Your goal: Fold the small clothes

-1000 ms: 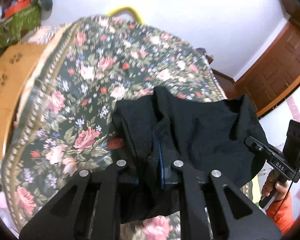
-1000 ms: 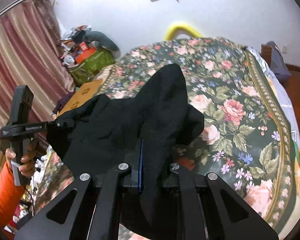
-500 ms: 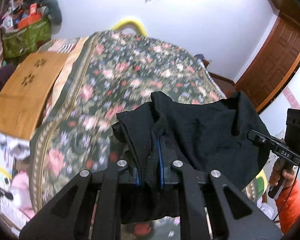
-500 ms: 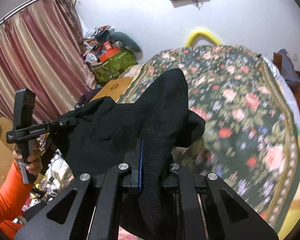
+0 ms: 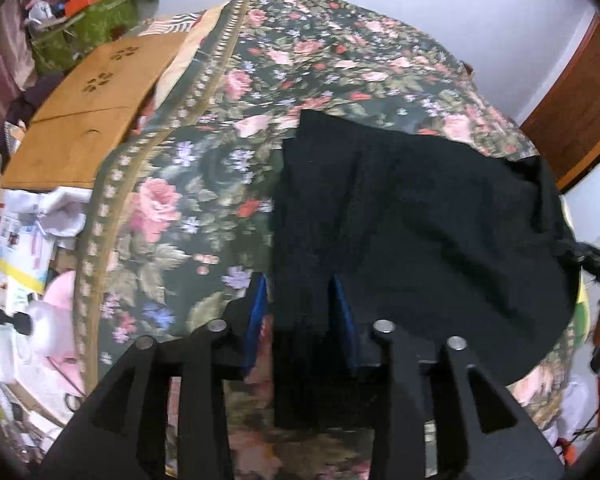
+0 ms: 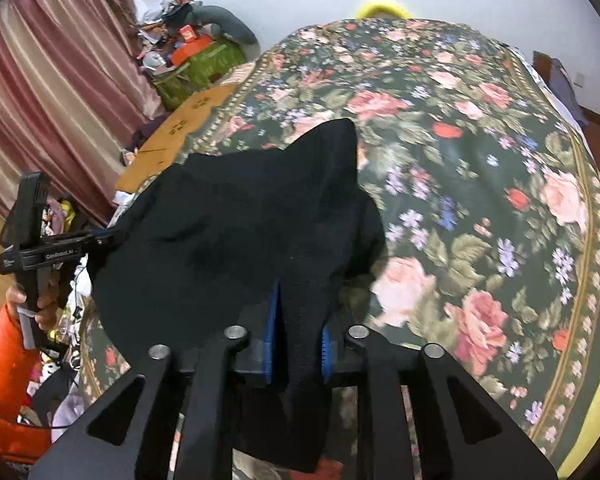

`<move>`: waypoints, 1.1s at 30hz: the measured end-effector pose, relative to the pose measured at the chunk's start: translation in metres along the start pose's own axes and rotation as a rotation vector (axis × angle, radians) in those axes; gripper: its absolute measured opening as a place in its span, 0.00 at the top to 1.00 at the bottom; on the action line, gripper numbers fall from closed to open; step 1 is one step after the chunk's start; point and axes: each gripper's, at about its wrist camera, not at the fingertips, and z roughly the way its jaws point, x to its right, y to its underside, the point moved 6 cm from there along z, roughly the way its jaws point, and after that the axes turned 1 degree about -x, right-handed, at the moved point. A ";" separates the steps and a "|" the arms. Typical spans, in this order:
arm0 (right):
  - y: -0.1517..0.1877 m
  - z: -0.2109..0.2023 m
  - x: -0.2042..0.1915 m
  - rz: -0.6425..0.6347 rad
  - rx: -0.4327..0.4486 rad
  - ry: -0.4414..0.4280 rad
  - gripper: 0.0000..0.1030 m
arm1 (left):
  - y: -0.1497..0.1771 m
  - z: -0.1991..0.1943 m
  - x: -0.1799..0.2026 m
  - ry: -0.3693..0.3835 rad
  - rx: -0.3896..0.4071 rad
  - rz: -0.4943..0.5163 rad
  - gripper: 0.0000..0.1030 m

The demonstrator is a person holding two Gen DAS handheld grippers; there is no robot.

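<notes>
We see the bed's floral bedspread (image 6: 480, 160) fill most of both views, dark green with pink roses and a patterned border band. Over it hangs the black garment (image 5: 420, 216), stretched between the two tools, its lower part draped toward the bedspread — whether it touches the cover we cannot tell.

Beside the bed stands a wooden board (image 5: 96, 120) with paw-shaped cut-outs. Beyond it sits a green box (image 6: 204, 68) heaped with odds and ends, an orange carton among them; the print on that carton is too small to read. Striped pink curtains (image 6: 48, 92) close off that side of the room.

Our left gripper (image 5: 300, 316) has its blue-padded fingers parted somewhat, with a fold of the black cloth running down between them; the left pad (image 5: 259, 312) stands clear of the cloth, so a firm hold is not shown. In the right wrist view the same tool appears from the side, its body lettered "GenRobot.AI".

Our right gripper (image 6: 296, 336) has its blue pads set close on a band of the garment's edge, pinching it, with cloth hanging below the fingers.
</notes>
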 end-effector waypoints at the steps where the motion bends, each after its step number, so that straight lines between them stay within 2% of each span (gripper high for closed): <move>1: 0.000 -0.004 0.000 0.005 0.008 0.008 0.76 | 0.001 -0.001 -0.003 -0.003 0.002 -0.003 0.53; 6: -0.021 -0.024 0.003 -0.013 0.097 0.032 0.62 | -0.024 -0.016 -0.009 -0.070 0.072 0.013 0.51; 9: -0.036 -0.024 0.000 -0.027 0.124 0.016 0.62 | -0.043 -0.020 -0.002 -0.036 0.107 0.023 0.51; 12: -0.049 -0.013 -0.004 -0.047 0.135 0.007 0.62 | -0.060 -0.010 0.014 0.011 0.103 0.044 0.51; 18: -0.056 0.018 0.004 -0.041 0.105 0.033 0.62 | -0.073 0.033 0.041 0.081 0.020 0.085 0.52; 20: -0.056 0.024 0.007 -0.030 0.092 0.028 0.62 | -0.073 0.040 0.046 0.104 0.009 0.094 0.65; 21: -0.055 0.027 0.009 -0.028 0.083 0.026 0.62 | -0.072 0.042 0.050 0.122 0.001 0.098 0.81; 22: -0.054 0.029 0.010 -0.028 0.081 0.022 0.63 | -0.071 0.043 0.052 0.127 0.002 0.099 0.89; 23: -0.053 0.030 0.010 -0.034 0.078 0.014 0.71 | -0.072 0.042 0.054 0.121 0.018 0.107 0.91; 24: -0.053 0.030 0.010 -0.039 0.078 0.014 0.83 | -0.072 0.039 0.056 0.116 0.037 0.119 0.92; 25: -0.053 0.030 0.010 -0.045 0.084 0.014 0.89 | -0.072 0.035 0.057 0.108 0.059 0.131 0.92; 29: -0.054 0.018 0.007 -0.072 0.141 0.009 0.93 | -0.077 0.008 0.054 0.086 0.163 0.119 0.93; 33: -0.056 0.017 0.016 -0.064 0.163 0.041 0.94 | -0.081 0.003 0.042 0.039 0.190 0.101 0.93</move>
